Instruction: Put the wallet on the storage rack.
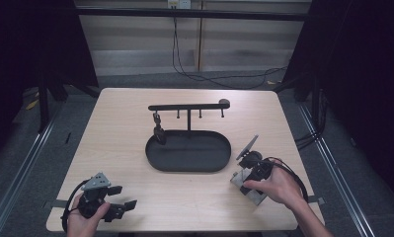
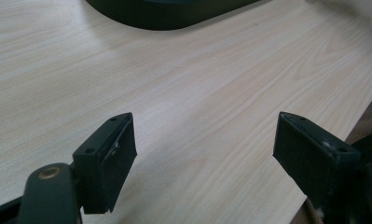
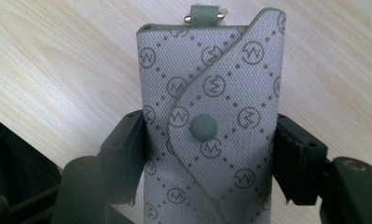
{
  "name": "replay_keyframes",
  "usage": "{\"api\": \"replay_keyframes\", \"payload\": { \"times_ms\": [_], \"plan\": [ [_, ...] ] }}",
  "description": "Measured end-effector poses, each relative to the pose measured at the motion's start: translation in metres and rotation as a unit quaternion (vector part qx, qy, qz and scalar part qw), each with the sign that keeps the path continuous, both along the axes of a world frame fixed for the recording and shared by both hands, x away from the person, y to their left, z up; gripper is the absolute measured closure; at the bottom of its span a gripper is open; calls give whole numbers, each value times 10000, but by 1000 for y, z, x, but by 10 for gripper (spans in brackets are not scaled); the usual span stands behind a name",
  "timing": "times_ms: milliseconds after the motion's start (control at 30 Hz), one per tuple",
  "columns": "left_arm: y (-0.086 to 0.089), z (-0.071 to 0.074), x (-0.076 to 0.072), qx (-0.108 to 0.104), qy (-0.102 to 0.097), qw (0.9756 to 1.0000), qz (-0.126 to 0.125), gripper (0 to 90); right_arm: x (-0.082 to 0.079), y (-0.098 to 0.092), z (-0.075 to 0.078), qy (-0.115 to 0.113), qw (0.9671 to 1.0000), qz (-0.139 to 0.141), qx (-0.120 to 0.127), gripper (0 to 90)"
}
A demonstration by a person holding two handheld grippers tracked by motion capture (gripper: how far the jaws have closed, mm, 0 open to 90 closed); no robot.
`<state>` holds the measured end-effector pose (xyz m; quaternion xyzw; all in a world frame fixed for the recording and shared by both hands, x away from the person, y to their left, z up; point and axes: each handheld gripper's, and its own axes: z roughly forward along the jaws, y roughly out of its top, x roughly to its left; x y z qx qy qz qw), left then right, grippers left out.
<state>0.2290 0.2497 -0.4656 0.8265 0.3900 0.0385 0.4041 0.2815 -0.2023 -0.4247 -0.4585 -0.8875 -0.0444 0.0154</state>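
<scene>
Across the pale wooden counter [image 1: 120, 138] the biggest thing is a dark oval tray [image 1: 188, 159] with a rack [image 1: 188, 106] rising from its far edge — a crossbar with small hooks hanging under it. One dark item [image 1: 159, 132] hangs from the leftmost hook and dips toward the tray; otherwise the tray looks bare, though the dim high view makes that hard to swear to.

Near the right front corner, the right tongs [image 3: 207, 154] pinch a grey patterned key case [image 3: 211, 121] by its two long sides, snap button facing up and a metal ring at its far end. In the high view the case [image 1: 246, 186] sits just above the counter under the hand. At the left front corner, the left tongs [image 2: 204, 154] stand spread with nothing between them, over bare wood.

By my reading the case has been gripped and the carry is about to begin — next it needs lifting toward the rack, ring end leading, to catch a free hook.
</scene>
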Motion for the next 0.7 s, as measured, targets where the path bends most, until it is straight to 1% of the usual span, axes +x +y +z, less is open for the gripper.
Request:
{"api": "replay_keyframes", "payload": {
  "times_ms": [67, 167, 233, 267, 333, 400, 467, 567, 700],
  "plan": [
    [1, 0, 0, 20, -6, 10000, 36, 210, 2, 0, 1, 17, 10000, 12, 0, 342],
    [1, -1, 0, -33, 34, 9999, 108, 201, 6, 0, 3, 28, 10000, -9, 2, 342],
    [2, -1, 0, -43, 44, 9999, 102, 200, 8, -1, 6, 8, 10000, 8, 28, 342],
    [2, -1, 0, -31, 45, 9999, 100, 200, 8, 0, 8, -9, 10000, -34, 64, 342],
    [2, -1, 0, -38, 52, 9999, 107, 200, 9, 0, 12, -53, 10000, 8, 52, 342],
    [2, -1, 0, -8, 44, 10000, 83, 200, 11, 0, 14, -34, 10000, 11, 58, 342],
    [1, -1, 0, -23, 34, 9999, 106, 200, 12, 0, 16, -32, 10000, 17, 51, 342],
    [1, 0, 1, 8, 30, 10000, 64, 200, 14, 1, 17, 41, 10000, 25, 35, 342],
    [2, -1, -1, -28, 68, 9999, 84, 199, 18, 0, 22, 27, 10000, -15, 17, 342]
  ]
}}
